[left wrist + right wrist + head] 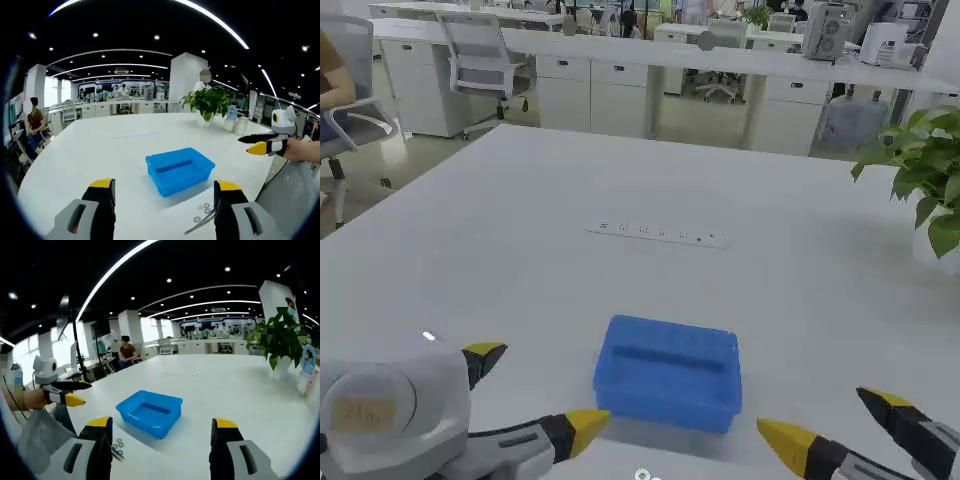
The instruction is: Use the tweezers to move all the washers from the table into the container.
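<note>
From the head view I have the blue container (668, 372) sitting on the white bench (620, 190) a little below centre, towards 6 o'clock. The left gripper (540, 388) is at 8 o'clock and the right gripper (825, 415) at 4 o'clock, one on either side of the container. Both sets of yellow-tipped fingers are spread wide with nothing between them. At the very bottom edge, just near side of the container, I can make out small washers (642, 474). A socket strip (658, 234) lies flat further up the bench at 12 o'clock, and a plant (925, 170) stands at 2 o'clock. In the left gripper view, the left gripper (165, 186) has its fingers wide apart and bare. The container (180, 169) is straight ahead of them, with the washers (202, 206) on the bench at 5 o'clock beside the tweezers (200, 225). The right gripper (246, 144) comes in at 3 o'clock, held above the bench. In the right gripper view, the right gripper (161, 423) is likewise fully spread and holds nothing. The container (149, 412) is ahead, the washers (118, 443) and tweezers (117, 454) lie at 7 o'clock just by its left finger, and the left gripper (86, 394) hangs at 9 o'clock.
</note>
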